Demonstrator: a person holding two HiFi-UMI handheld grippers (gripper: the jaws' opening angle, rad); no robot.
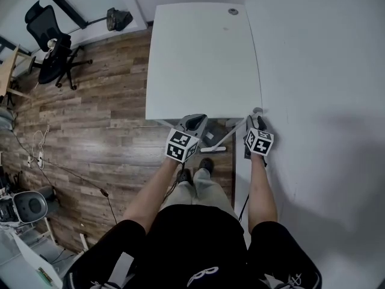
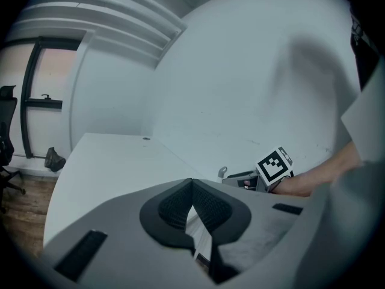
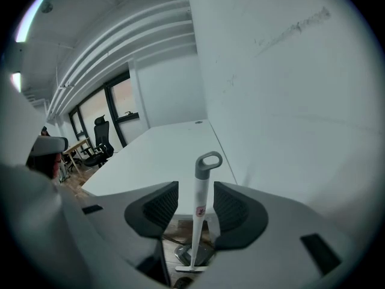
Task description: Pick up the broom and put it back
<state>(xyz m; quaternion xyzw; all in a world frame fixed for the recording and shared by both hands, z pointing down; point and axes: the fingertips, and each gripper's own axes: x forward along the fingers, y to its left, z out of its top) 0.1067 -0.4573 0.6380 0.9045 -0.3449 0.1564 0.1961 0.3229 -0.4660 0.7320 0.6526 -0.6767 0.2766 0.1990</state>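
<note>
White table (image 1: 204,59) set against a white wall, wood floor beneath. The broom (image 3: 201,182) leans nearly upright at the table's near corner. Its handle rises between the right gripper's (image 3: 196,205) spread jaws, a gap on each side. The left gripper (image 2: 192,185), jaws together, waits farther off.

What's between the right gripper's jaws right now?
The broom's handle, upright, clear of both pads of the open right gripper, per the right gripper view.
</note>
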